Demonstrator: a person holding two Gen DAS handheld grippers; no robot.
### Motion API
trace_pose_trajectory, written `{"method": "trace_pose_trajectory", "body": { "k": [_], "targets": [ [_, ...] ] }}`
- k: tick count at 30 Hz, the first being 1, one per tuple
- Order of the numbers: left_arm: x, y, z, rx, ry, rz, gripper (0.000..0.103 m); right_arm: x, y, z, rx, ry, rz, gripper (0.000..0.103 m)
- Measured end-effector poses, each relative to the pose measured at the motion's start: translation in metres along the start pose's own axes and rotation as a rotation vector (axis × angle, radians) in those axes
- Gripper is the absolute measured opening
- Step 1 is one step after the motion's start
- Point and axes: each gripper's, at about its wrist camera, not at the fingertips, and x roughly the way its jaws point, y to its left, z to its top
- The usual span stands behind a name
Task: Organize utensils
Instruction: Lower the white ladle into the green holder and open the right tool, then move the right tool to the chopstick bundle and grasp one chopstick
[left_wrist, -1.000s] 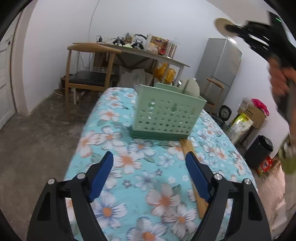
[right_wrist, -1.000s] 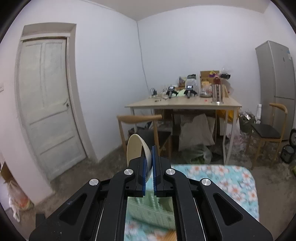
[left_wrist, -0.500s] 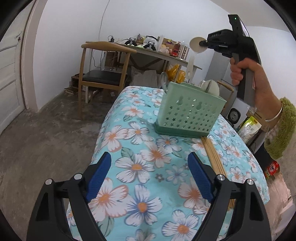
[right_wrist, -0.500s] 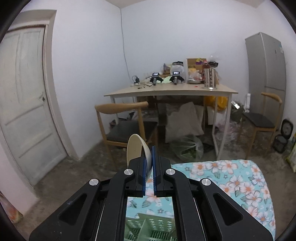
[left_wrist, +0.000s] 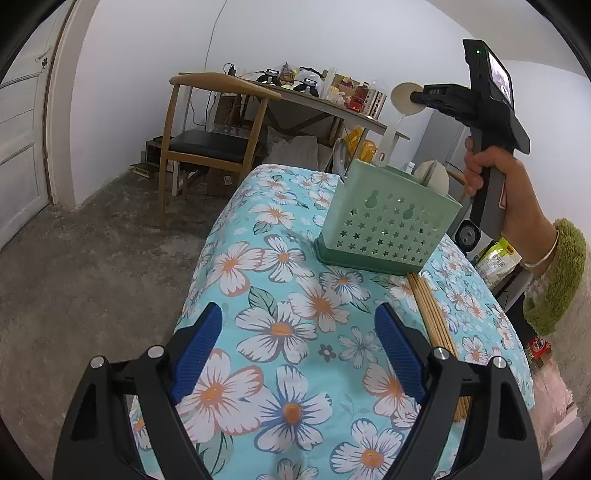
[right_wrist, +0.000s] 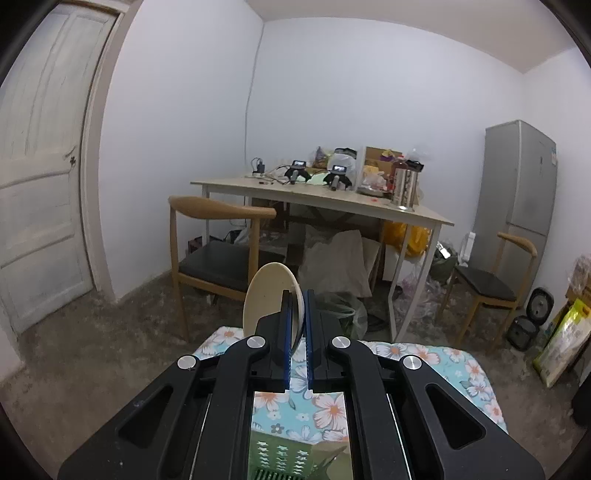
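Note:
A green perforated utensil caddy (left_wrist: 388, 225) stands on the flowered tablecloth (left_wrist: 280, 332); part of the caddy (right_wrist: 280, 458) shows under the right gripper. My right gripper (right_wrist: 298, 306) is shut on the bowl of a cream spoon (right_wrist: 267, 299), held above the caddy. In the left wrist view that spoon (left_wrist: 402, 99) hangs handle-down from the right gripper (left_wrist: 417, 99), its handle end at the caddy's far rim. Other utensils stand inside. A bundle of wooden chopsticks (left_wrist: 432, 317) lies right of the caddy's base. My left gripper (left_wrist: 299, 350) is open over the near cloth, holding nothing.
A wooden chair (left_wrist: 207, 136) stands beyond the table's far left corner. A cluttered desk (right_wrist: 325, 199), a second chair (right_wrist: 487, 284) and a grey fridge (right_wrist: 517, 184) line the back of the room. The grey floor (left_wrist: 92, 258) drops away at left.
The right gripper has come down and inward with the spoon, from the upper right to just above the caddy. The left gripper shifted so the caddy sits further right in its view.

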Motion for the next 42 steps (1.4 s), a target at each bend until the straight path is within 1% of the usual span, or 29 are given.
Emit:
{"method": "trace_pose_trajectory", "body": {
  "k": [4,7,14,18,20,22,23,24,25,27,30,34,36,39,41,42],
  "targets": [
    [0.0,0.0,0.0,-0.001,-0.001,0.001,0.082,0.002,0.003,0.002,0.006,-0.002,-0.007,0.004],
    [0.0,0.0,0.0,-0.001,0.0,0.002,0.082,0.005,0.01,-0.001,-0.021,0.002,-0.011,0.004],
    [0.0,0.003,0.0,-0.009,-0.003,0.006,0.082,-0.001,0.033,-0.021,-0.168,-0.011,-0.021,0.004],
    [0.0,0.004,-0.001,-0.016,-0.002,0.003,0.082,-0.009,0.045,-0.042,-0.268,0.012,0.007,0.004],
    [0.0,0.004,-0.002,-0.015,-0.001,0.002,0.082,-0.015,0.046,-0.049,-0.286,0.029,0.026,0.005],
    [-0.001,0.003,-0.003,-0.014,0.001,0.002,0.082,-0.023,0.041,-0.055,-0.275,0.055,0.047,0.014],
    [-0.001,0.002,-0.003,-0.013,0.002,0.002,0.082,-0.028,0.036,-0.057,-0.256,0.065,0.06,0.018],
    [-0.001,0.002,-0.003,-0.012,0.003,0.002,0.082,-0.032,0.032,-0.058,-0.24,0.068,0.068,0.027],
    [-0.001,0.001,-0.003,-0.012,0.005,0.001,0.082,-0.036,0.028,-0.058,-0.225,0.07,0.077,0.031],
    [0.001,0.0,-0.002,-0.011,0.012,-0.001,0.082,-0.049,0.015,-0.058,-0.175,0.079,0.102,0.032],
    [0.002,-0.005,-0.002,-0.006,0.018,-0.009,0.082,-0.071,-0.001,-0.056,-0.098,0.079,0.143,0.037],
    [0.006,-0.016,-0.003,0.011,0.037,-0.02,0.082,-0.107,-0.036,-0.057,0.049,0.086,0.194,0.045],
    [0.011,-0.022,-0.004,0.019,0.061,-0.03,0.082,-0.12,-0.054,-0.064,0.132,0.11,0.216,0.048],
    [0.019,-0.032,-0.007,0.029,0.105,-0.045,0.082,-0.132,-0.086,-0.086,0.298,0.198,0.262,0.05],
    [0.026,-0.038,-0.011,0.036,0.132,-0.054,0.082,-0.133,-0.103,-0.109,0.405,0.285,0.294,0.05],
    [0.028,-0.041,-0.013,0.038,0.142,-0.058,0.082,-0.134,-0.111,-0.126,0.467,0.344,0.307,0.05]
  ]
}}
